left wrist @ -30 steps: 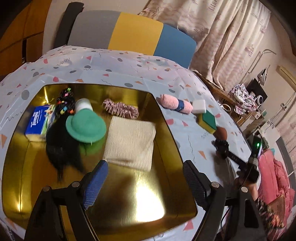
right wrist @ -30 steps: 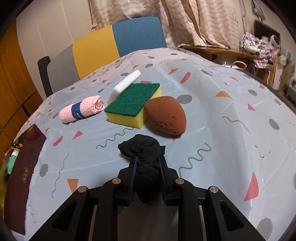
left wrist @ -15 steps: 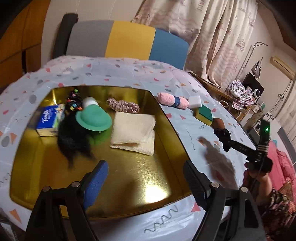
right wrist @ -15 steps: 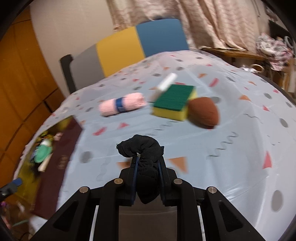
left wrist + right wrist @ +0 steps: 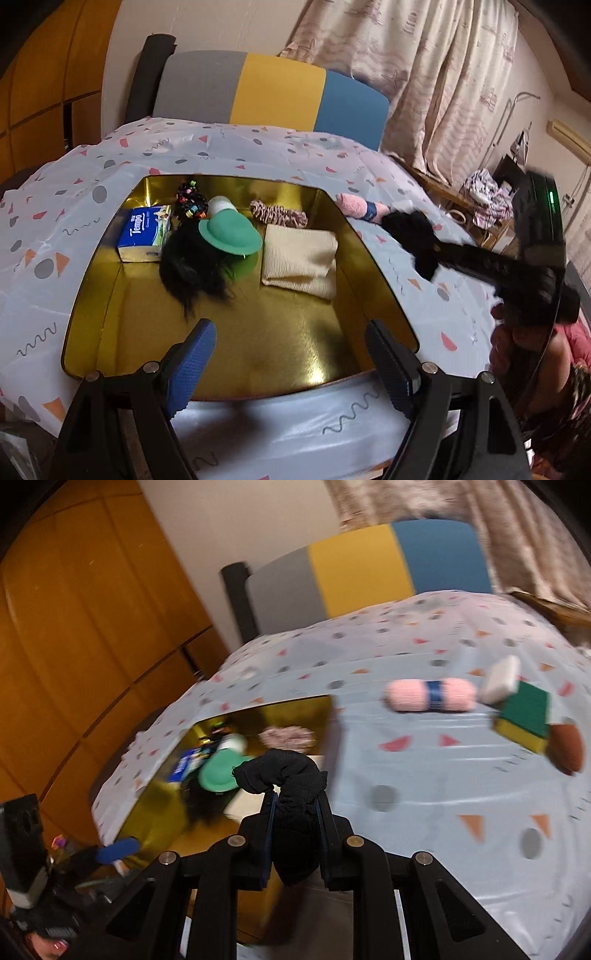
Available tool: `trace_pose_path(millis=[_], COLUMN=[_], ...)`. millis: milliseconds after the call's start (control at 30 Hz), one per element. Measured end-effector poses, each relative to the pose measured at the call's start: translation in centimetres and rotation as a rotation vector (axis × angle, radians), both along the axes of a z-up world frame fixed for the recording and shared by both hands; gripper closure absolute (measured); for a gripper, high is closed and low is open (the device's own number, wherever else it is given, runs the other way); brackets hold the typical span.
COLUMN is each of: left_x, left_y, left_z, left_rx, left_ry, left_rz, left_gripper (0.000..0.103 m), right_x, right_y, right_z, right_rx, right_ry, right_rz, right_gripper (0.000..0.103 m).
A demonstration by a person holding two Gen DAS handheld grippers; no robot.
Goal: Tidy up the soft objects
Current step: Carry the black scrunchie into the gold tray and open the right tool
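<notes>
My right gripper [image 5: 295, 812] is shut on a black sock [image 5: 291, 779] and holds it in the air near the right rim of the gold box [image 5: 295, 709]. From the left wrist view the sock [image 5: 413, 232] hangs over the tablecloth just right of the gold box [image 5: 373, 258]. My left gripper [image 5: 288, 354] is open and empty above the box's near end. Inside the box lie a green hat [image 5: 231, 232], a black wig [image 5: 192, 266], a folded cream cloth [image 5: 299, 258], a striped scrunchie [image 5: 279, 216] and a tissue pack [image 5: 144, 232].
On the tablecloth right of the box lie a pink rolled towel [image 5: 430, 694], a white sponge [image 5: 500, 679], a green-yellow sponge [image 5: 524, 716] and a brown sponge [image 5: 567, 746]. A grey-yellow-blue chair back [image 5: 269, 96] stands behind the table. A wooden cabinet [image 5: 92, 627] is on the left.
My right gripper has swung left with the black sock, from the sponges toward the gold box. My left gripper has pulled back and risen a little, still open.
</notes>
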State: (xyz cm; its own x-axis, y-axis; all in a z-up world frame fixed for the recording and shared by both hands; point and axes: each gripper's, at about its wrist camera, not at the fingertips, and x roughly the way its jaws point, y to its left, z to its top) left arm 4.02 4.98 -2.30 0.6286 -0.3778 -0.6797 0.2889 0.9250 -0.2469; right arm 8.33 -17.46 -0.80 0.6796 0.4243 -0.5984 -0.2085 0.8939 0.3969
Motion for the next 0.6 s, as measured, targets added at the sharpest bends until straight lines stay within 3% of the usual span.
trace_pose_path(millis=[367, 600], left_x=[1.0, 1.6], left_y=[3.1, 7.9], left_z=[0.3, 2.9], left_rx=[-0.03, -0.048], left_ry=[0.016, -0.053], left_rz=[0.123, 0.3], left_gripper=[0.02, 0.02], right_x=[4.5, 4.7], right_y=[6.9, 10.6], right_z=[-0.7, -2.8], right_rx=[-0.001, 0.025], right_ry=[0.13, 0.221], right_rz=[0.087, 0.19], right_gripper=[0.083, 0.083])
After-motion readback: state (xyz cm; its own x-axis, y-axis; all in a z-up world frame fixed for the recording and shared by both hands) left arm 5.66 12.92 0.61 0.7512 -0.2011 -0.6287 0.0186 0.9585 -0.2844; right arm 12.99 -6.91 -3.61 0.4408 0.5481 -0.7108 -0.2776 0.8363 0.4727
